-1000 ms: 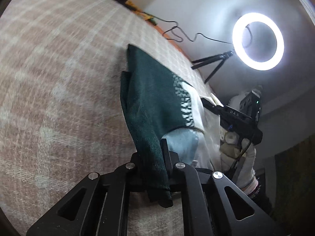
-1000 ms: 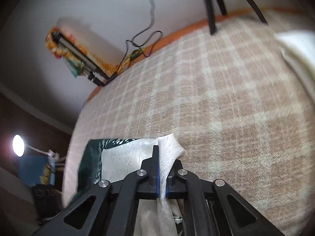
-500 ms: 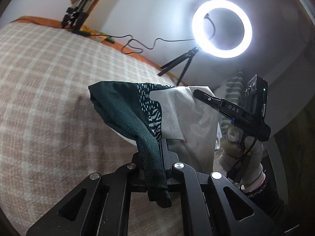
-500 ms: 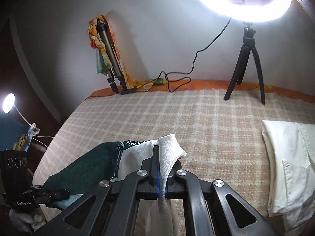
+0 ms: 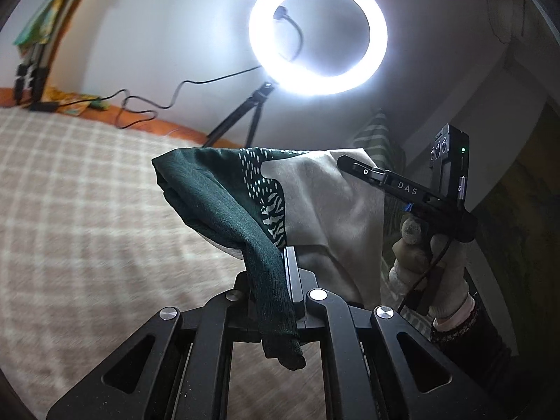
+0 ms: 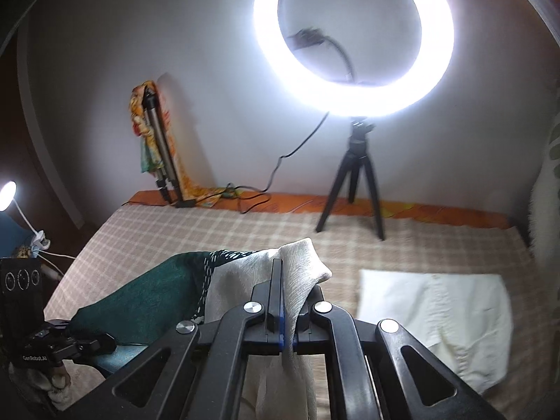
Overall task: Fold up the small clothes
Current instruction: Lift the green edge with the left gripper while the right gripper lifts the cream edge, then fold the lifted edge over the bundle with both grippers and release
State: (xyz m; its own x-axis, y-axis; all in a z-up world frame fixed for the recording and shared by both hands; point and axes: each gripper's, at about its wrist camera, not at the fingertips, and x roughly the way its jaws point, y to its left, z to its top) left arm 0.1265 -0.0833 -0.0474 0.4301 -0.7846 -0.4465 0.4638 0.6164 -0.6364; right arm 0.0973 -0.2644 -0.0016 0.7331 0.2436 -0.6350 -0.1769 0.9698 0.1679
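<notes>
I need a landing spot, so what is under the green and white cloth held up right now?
Under the green and white cloth lies checked bedspread. The patch directly beneath it is hidden by the cloth and both tools.

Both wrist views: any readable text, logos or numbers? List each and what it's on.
"DAS": white letters on the black finger of the right gripper, left wrist view.
"GenRobot.AI": white print on the body of the left gripper, right wrist view; small, last letters uncertain.
Three round icons on the black box above that gripper: symbols, no readable text.
Garment: a white dash and stripe pattern, no words.
</notes>
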